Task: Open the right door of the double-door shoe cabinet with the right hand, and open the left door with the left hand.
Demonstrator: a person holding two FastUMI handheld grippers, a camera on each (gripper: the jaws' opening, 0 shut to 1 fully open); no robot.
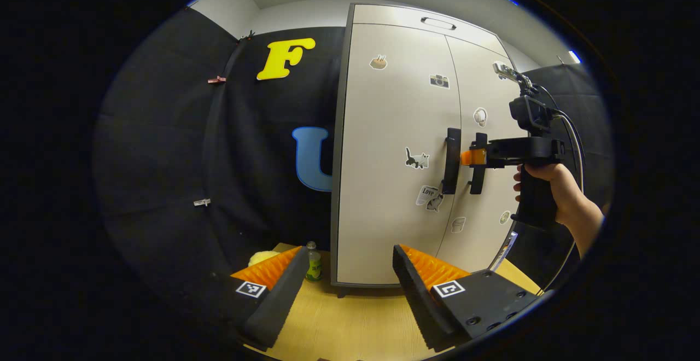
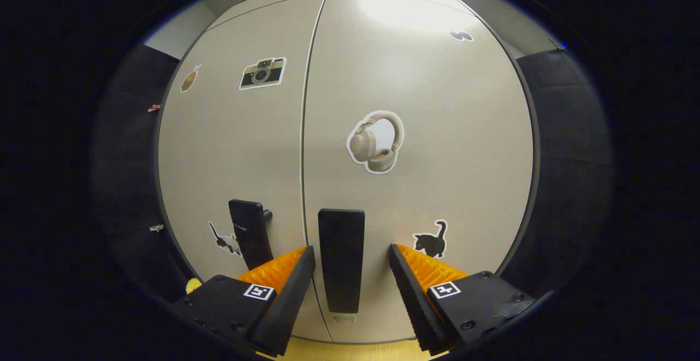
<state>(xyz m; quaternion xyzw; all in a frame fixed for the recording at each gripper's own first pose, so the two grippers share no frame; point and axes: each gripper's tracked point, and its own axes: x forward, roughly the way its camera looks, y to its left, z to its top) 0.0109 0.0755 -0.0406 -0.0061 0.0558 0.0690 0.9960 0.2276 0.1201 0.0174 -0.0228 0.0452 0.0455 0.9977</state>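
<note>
Cabinet (image 1: pixel 394 147): double-door shoe cabinet standing upright on a wooden table (image 1: pixel 350 322), against the booth's black cloth. Both doors sit flush and closed; neither opening is done, so the whole task looks to remain.

Right door (image 2: pixel 437 131): closed. Its handle (image 2: pixel 341 260), a dark vertical bar just beside the centre seam, lies between the fingers of the right gripper (image 2: pixel 350 290). The tongs are spread on either side of the bar, with gaps showing in the right gripper view, not yet pinching. In the left gripper view, this gripper is held level, pointing at the handle, a hand (image 1: pixel 552 186) wrapped round its grip from below.

Left door (image 1: pixel 388 153): closed. Its handle (image 1: pixel 450 159) is untouched.

Left gripper (image 1: pixel 350 290): well back from the cabinet, low over the table, tongs spread, holding nothing, aimed roughly at the cabinet's lower left corner.

Small bottle (image 1: pixel 313 261): on the table beside the cabinet's left edge.
</note>
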